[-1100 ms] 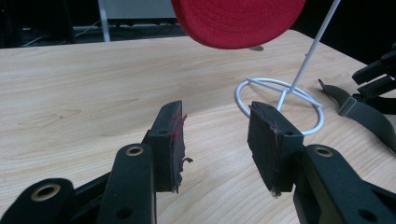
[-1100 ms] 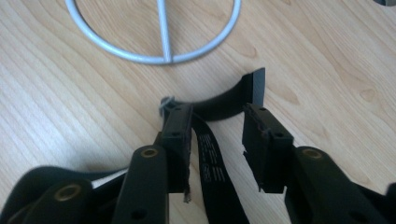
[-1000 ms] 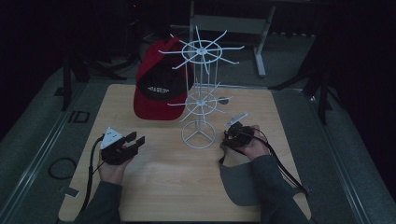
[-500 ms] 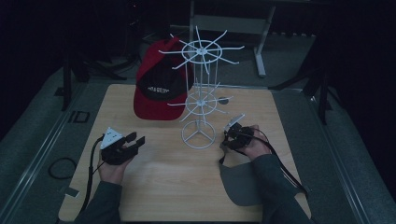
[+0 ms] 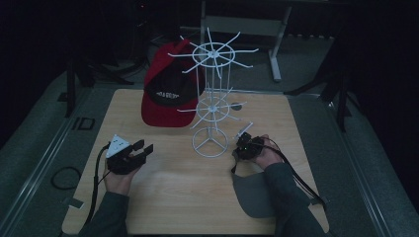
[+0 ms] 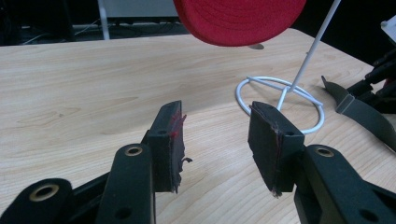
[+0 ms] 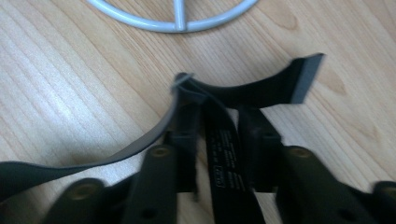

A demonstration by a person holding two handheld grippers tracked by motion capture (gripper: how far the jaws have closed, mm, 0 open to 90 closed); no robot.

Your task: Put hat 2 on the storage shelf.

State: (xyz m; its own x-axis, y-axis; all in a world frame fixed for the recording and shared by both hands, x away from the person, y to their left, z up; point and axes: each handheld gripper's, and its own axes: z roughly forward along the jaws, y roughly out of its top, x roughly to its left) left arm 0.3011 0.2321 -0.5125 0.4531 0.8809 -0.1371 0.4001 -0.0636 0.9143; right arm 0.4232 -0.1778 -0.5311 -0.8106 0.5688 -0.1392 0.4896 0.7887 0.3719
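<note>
In the right gripper view, the right claw [image 7: 218, 135] is seen from behind, its two black jaws having just been closing. A dark strap [image 7: 223, 154] with small printed lettering is pinched between them, running back toward the camera. A dark curved band [image 7: 261, 91] arcs away to a squared-off end on the right, while a thin grey edge [image 7: 140, 140] sweeps off to the lower left. The pale wooden surface [image 7: 70, 79] lies beneath. Part of a white wire ring base [image 7: 177, 23] is seen at the top.

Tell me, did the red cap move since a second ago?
No. The red cap sits just as before in the high view, at the table's far edge, behind the white wire stand.
</note>
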